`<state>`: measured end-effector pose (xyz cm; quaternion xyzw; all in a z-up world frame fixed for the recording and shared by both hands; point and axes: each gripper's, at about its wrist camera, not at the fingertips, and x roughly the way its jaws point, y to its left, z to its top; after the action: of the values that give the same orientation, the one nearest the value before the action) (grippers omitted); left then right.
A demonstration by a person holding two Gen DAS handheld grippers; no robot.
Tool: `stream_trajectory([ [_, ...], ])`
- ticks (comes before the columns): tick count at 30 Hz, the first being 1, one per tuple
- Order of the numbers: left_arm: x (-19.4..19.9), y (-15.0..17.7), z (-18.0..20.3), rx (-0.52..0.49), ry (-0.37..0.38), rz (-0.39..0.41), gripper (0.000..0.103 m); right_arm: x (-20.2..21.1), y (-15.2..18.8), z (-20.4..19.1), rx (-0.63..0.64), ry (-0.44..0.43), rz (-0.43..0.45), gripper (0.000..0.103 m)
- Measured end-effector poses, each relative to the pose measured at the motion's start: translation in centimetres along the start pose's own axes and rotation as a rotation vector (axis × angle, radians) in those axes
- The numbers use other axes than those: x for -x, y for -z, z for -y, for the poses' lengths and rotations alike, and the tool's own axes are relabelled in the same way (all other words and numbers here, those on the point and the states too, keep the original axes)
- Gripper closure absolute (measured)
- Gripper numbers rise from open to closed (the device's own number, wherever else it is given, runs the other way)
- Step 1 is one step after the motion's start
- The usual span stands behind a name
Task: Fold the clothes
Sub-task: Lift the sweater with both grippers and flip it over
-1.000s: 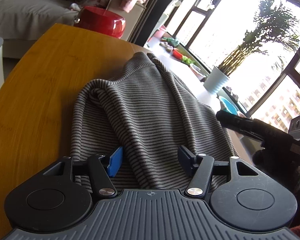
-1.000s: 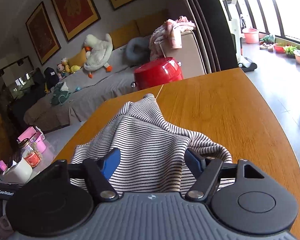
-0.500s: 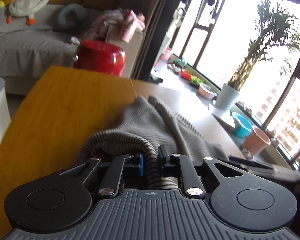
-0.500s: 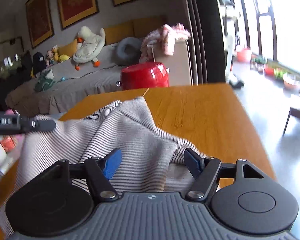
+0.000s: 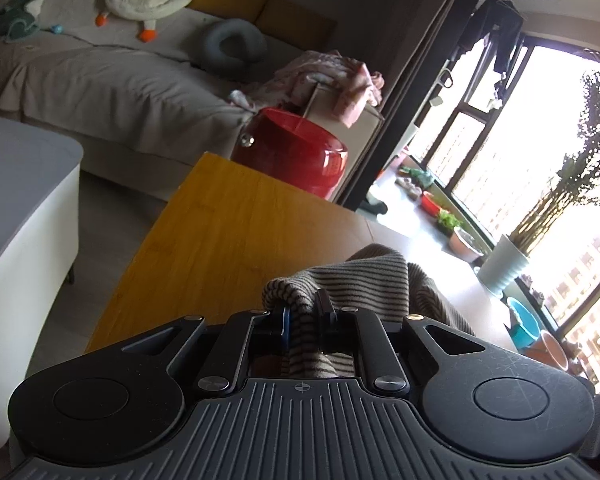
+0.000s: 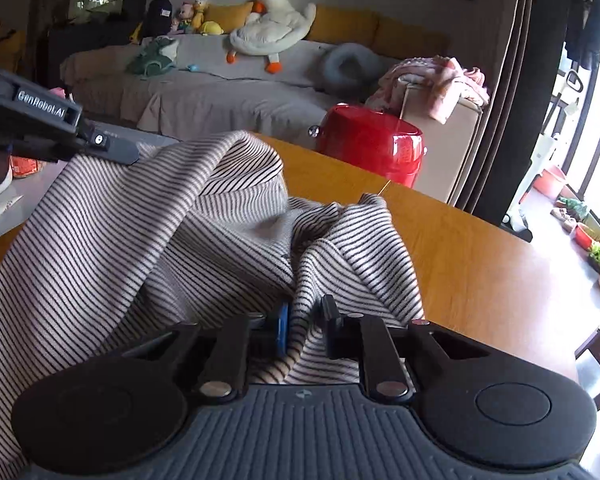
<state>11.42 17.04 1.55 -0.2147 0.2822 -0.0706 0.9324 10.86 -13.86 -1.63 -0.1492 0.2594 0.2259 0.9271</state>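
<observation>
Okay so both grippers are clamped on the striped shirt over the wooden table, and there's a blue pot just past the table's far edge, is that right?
Almost. The pot past the table's far edge is red, not blue; the right wrist view shows it plainly. The rest holds: the left gripper and the right gripper are each shut on the striped shirt over the wooden table.

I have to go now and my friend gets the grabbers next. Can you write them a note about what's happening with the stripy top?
Left gripper: shut on the striped top, holding a bunched edge lifted above the wooden table.
Right gripper: shut on another fold of the same top.
The top hangs between the two grippers, partly draped on the table.
Done: both holds taken.
Left: no neat fold shows yet; lay it flat and fold it over.
</observation>
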Motion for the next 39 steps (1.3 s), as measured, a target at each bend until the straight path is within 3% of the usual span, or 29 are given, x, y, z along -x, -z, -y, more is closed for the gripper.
stream_trajectory([
  [1, -0.1, -0.2, -0.5, 0.012, 0.022, -0.004, 0.09, 0.7, -0.6, 1.1, 0.001, 0.024, 0.018, 0.093],
  [2, -0.2, -0.3, -0.9, 0.028, 0.052, -0.008, 0.091, 1.2, -1.2, 2.1, 0.006, 0.09, 0.038, 0.099],
  [3, -0.3, -0.4, -1.2, 0.044, 0.08, -0.011, 0.091, 1.5, -1.6, 3.3, 0.018, 0.165, 0.058, 0.099],
  [5, -0.9, -0.5, -1.6, 0.045, 0.056, -0.005, 0.091, 1.8, -2.1, 6.4, -0.035, 0.227, 0.057, 0.099],
  [7, -1.7, -0.4, -2.1, 0.06, 0.031, -0.012, 0.091, 1.6, -1.9, 9.7, -0.113, 0.267, 0.029, 0.099],
  [9, -2.7, -0.1, -2.8, 0.079, -0.001, -0.036, 0.091, 0.4, -0.8, 11.2, -0.081, 0.336, -0.015, 0.099],
  [12, -3.3, 0.1, -3.6, 0.094, -0.011, -0.063, 0.09, -1.8, 1.3, 11.9, -0.04, 0.35, -0.096, 0.098],
  [14, -3.1, 0.0, -3.8, 0.097, -0.004, -0.077, 0.089, -3.0, 2.4, 11.6, 0.033, 0.379, -0.127, 0.089],
  [17, -2.6, -0.5, -3.8, 0.104, 0.021, -0.1, 0.088, -2.5, 1.6, 12.2, -0.043, 0.341, -0.1, 0.085],
  [18, -2.2, -0.6, -3.7, 0.1, 0.03, -0.11, 0.072, -1.6, 0.7, 12.3, -0.071, 0.308, -0.064, 0.085],
  [19, -1.7, -0.6, -3.5, 0.082, 0.039, -0.107, 0.044, -0.7, -0.1, 12.3, -0.096, 0.271, -0.024, 0.082],
  [21, -0.5, -0.7, -3.0, 0.043, 0.055, -0.101, 0.024, 0.9, -2.0, 12.2, -0.142, 0.18, 0.044, 0.082],
  [24, 1.0, -0.9, -1.7, -0.047, 0.053, -0.069, 0.023, 1.1, -3.7, 11.4, -0.189, 0.054, 0.057, 0.08],
  [26, 1.2, -1.1, -0.9, -0.077, 0.043, -0.045, 0.02, 0.0, -4.0, 10.3, -0.202, 0.018, 0.04, 0.074],
  [32, -5.2, -2.4, 3.4, -0.167, 0.05, -0.078, 0.013, -0.8, -2.0, 6.4, -0.159, -0.055, -0.014, 0.07],
  [33, -6.8, -2.4, 4.0, -0.194, 0.036, -0.099, 0.013, -0.6, -1.5, 5.8, -0.138, -0.063, -0.023, 0.064],
  [35, -9.4, -2.5, 4.7, -0.231, 0.013, -0.155, 0.027, -0.1, -0.1, 5.0, -0.106, -0.064, -0.054, 0.059],
  [36, -10.7, -2.5, 5.1, -0.249, 0.001, -0.183, 0.065, -0.1, 0.7, 4.9, -0.092, -0.053, -0.07, 0.059],
  [37, -11.8, -2.6, 5.4, -0.269, -0.011, -0.2, 0.079, 0.0, 1.6, 4.9, -0.078, -0.038, -0.087, 0.059],
  [38, -12.0, -3.0, 5.4, -0.293, -0.028, -0.167, 0.08, 0.1, 2.5, 4.8, -0.064, -0.024, -0.104, 0.059],
  [39, -12.2, -3.4, 5.5, -0.32, -0.053, -0.129, 0.088, 0.1, 3.3, 4.9, -0.054, -0.011, -0.11, 0.059],
])
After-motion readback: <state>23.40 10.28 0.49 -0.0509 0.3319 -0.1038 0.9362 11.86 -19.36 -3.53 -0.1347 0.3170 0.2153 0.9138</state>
